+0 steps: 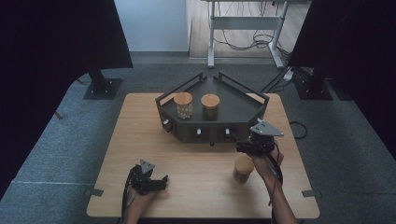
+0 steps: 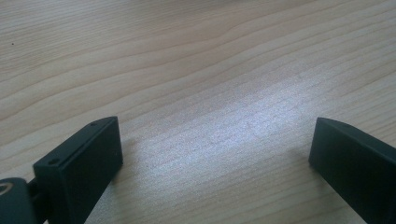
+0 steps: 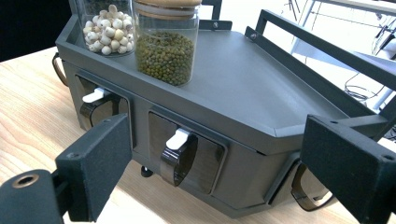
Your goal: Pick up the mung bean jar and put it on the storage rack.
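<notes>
A dark grey angular rack (image 1: 236,109) stands at the back of the wooden table (image 1: 140,140), with small drawers in its front. On its top stand a jar of pale round seeds (image 1: 183,105) and a jar of green beans (image 1: 210,107), both cork-lidded. A third cork-lidded jar (image 1: 243,168) stands on the table near the right hand. My right gripper (image 1: 245,145) hovers open just in front of the rack's right drawers; its view looks at a drawer with a white tab (image 3: 180,138) between the jaws. My left gripper (image 1: 159,183) rests open low over bare wood (image 2: 210,84) at the front left.
The rack (image 3: 252,79) has raised rails along its back edges. Dark screens on stands flank the table. A desk frame with cables stands on the floor behind. Grey carpet surrounds the table.
</notes>
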Demonstrator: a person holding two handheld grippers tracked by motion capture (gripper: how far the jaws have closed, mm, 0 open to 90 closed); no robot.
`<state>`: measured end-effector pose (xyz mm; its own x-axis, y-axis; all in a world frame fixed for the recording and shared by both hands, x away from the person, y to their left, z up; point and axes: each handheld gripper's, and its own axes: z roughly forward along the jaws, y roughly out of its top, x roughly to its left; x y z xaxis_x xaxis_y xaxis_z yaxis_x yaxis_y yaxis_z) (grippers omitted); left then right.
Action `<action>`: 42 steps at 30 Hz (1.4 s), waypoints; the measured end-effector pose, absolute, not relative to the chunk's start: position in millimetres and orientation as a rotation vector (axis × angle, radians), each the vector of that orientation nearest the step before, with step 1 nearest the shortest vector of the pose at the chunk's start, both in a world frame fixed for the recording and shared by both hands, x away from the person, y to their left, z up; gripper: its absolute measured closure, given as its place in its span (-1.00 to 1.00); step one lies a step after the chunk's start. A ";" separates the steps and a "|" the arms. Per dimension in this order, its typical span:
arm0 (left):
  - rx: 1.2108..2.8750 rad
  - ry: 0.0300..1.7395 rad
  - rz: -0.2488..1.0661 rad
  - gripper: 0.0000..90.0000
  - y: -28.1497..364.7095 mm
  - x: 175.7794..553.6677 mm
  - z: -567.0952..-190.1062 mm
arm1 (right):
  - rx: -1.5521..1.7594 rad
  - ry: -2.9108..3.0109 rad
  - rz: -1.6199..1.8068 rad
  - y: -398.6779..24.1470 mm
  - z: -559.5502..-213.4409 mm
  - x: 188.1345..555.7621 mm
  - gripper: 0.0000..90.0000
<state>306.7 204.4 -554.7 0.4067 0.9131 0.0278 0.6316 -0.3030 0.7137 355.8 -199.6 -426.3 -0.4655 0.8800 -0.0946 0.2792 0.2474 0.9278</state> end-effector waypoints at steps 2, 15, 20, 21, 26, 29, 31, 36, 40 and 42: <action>2.042 1.310 0.583 -0.95 204.3 306.6 -554.7 | 1.057 1.885 1.210 -201.1 -427.2 354.5 -0.81; 2.040 1.310 0.582 -0.95 204.2 306.5 -554.8 | 1.066 1.868 1.203 -208.3 -429.2 347.4 -0.81; 2.040 1.310 0.582 -0.95 204.2 306.5 -554.8 | 1.072 1.860 1.201 -211.5 -430.4 345.1 -0.81; 2.040 1.310 0.582 -0.95 204.2 306.5 -554.8 | 1.074 1.859 1.201 -212.0 -430.7 344.9 -0.81; 2.040 1.310 0.582 -0.95 204.2 306.5 -554.8 | 1.082 1.853 1.198 -215.7 -433.1 342.9 -0.81; 2.040 1.310 0.582 -0.95 204.2 306.5 -554.8 | 1.089 1.844 1.197 -217.9 -433.7 341.1 -0.81; 2.036 1.312 0.582 -0.95 204.0 306.5 -554.9 | 1.092 1.838 1.197 -219.6 -433.9 339.9 -0.81; 2.040 1.311 0.582 -0.95 204.2 306.5 -554.8 | 1.104 1.827 1.196 -223.9 -436.0 337.9 -0.81; 2.039 1.311 0.583 -0.95 204.2 306.5 -554.9 | 1.114 1.822 1.193 -227.1 -438.1 336.7 -0.81; 2.038 1.311 0.582 -0.95 204.1 306.5 -554.9 | 1.118 1.819 1.190 -228.8 -439.3 335.8 -0.81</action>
